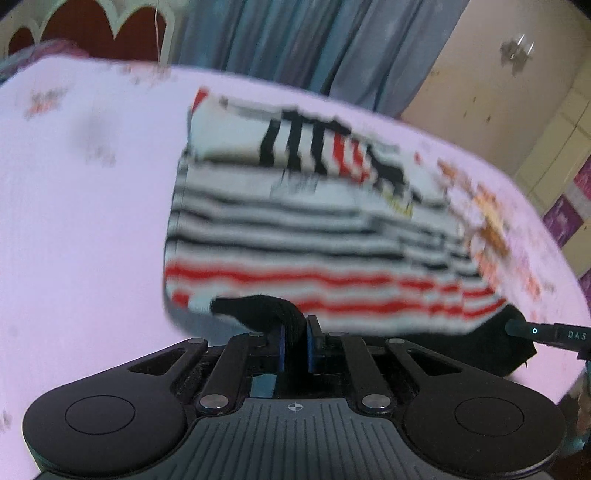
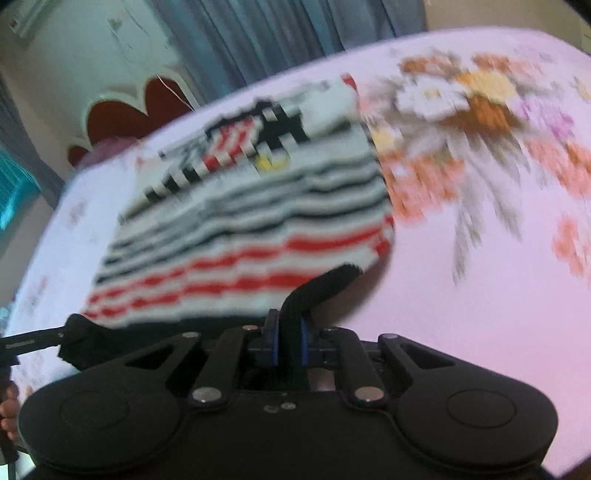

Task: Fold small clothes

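Observation:
A small white garment (image 1: 295, 229) with black and red stripes and a black hem lies on the pink bed sheet (image 1: 81, 221). It also shows in the right wrist view (image 2: 251, 229). My left gripper (image 1: 294, 341) is shut on the black hem at the garment's near left corner. My right gripper (image 2: 289, 341) is shut on the black hem at the near right corner. Both near corners are lifted off the sheet. The right gripper's tip (image 1: 532, 330) shows at the right of the left wrist view. Both views are motion-blurred.
The sheet has an orange and white flower print (image 2: 461, 122) right of the garment. Blue-grey curtains (image 1: 295, 40) hang behind the bed. A red and white headboard (image 1: 92, 29) stands at the far left. Cupboard doors (image 1: 517, 92) are at the right.

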Demonstrator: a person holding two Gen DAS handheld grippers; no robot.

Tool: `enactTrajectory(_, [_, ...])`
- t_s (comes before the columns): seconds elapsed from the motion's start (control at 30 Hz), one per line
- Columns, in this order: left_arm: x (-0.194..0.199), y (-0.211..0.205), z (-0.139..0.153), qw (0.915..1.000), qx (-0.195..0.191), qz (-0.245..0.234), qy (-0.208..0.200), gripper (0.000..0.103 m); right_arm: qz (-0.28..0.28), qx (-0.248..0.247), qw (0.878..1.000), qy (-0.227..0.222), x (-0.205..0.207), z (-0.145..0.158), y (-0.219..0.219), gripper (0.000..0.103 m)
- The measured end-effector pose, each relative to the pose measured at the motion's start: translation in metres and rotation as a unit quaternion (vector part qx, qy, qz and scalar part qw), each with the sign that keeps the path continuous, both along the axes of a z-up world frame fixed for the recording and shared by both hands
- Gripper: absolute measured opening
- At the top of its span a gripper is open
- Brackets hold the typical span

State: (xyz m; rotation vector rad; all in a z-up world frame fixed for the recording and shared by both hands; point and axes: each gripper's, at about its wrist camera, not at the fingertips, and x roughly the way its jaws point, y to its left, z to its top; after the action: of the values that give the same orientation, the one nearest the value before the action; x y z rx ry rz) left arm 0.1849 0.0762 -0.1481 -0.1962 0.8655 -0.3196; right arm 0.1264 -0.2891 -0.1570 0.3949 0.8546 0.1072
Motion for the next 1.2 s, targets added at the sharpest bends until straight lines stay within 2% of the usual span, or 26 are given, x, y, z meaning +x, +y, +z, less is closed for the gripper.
enactTrajectory(0.17, [0.037,-0.001,0.031,0.9985,-0.017,0.011,-0.051,0.009,0.003,0.007,0.998,-0.058,0.033,0.036,-0.007,0.01])
enactTrajectory(0.33, [0.094,-0.009,0.052,0.9955,-0.03,0.028,-0.086,0.009,0.002,0.022,0.995,-0.097,0.087,0.059,-0.019,0.01])
enactTrajectory(0.53, [0.181,-0.02,0.059,0.992,-0.034,0.069,-0.1,0.009,-0.021,0.048,0.992,-0.11,0.172,0.066,-0.038,0.01])
enactTrajectory(0.77, [0.28,-0.043,0.032,0.9923,-0.009,0.1,-0.072,0.009,-0.044,0.059,0.994,-0.076,0.268,0.036,-0.054,0.01])
enactTrajectory(0.87, [0.31,-0.051,0.014,0.9928,0.012,0.108,-0.051,0.009,-0.053,0.069,0.995,-0.04,0.305,0.013,-0.059,0.01])
enactTrajectory(0.97, [0.334,-0.056,-0.004,0.9925,0.032,0.113,-0.032,0.009,-0.065,0.082,0.994,-0.009,0.328,-0.011,-0.064,0.01])
enactTrajectory(1.1, [0.356,-0.06,-0.019,0.9919,0.043,0.118,-0.02,0.009,-0.067,0.074,0.995,-0.002,0.346,-0.024,-0.064,0.01])
enactTrajectory(1.2, [0.371,-0.058,-0.028,0.991,0.037,0.129,0.002,0.01,-0.076,0.082,0.994,0.006,0.36,-0.031,-0.068,0.011])
